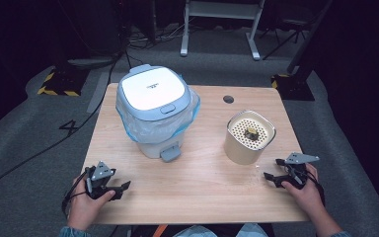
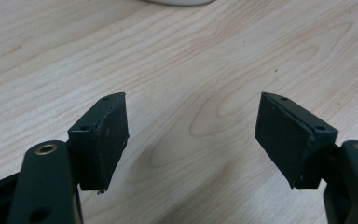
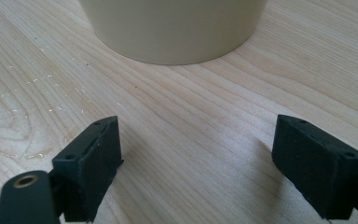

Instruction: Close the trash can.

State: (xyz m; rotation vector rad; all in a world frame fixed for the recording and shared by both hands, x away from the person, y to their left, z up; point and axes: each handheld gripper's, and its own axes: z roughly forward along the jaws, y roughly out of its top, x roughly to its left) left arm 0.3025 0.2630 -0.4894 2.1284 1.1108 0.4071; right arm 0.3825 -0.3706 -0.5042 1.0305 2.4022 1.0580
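Table: light wooden tabletop (image 1: 197, 182), seen from above; your forearms come in from the bottom edge
L gripper: black two-jaw left gripper (image 1: 120, 189) rests near the front-left corner, jaws spread wide, nothing btwn them; the left gripper view has bare wood grain btwn the pads (image 2: 107, 140)
R gripper: black two-jaw right gripper (image 1: 273, 171) sits at the front-right, jaws also spread, empty, aimed at the canister
Canister: cream round canister w/ a perforated top insert (image 1: 249, 137) stands upright on the right half of the table, just beyond your R gripper, not touching it; its lower wall (image 3: 172, 28) shows close ahead in the right gripper view
Bin: white pedal bin w/ a pale blue lid and clear liner (image 1: 155, 111) stands left of centre, lid down, well apart from your L gripper
Progress: looks like the very start; nothing gripped or lifted, lid closed
Left to do: prob. close on the canister first; all handling remains
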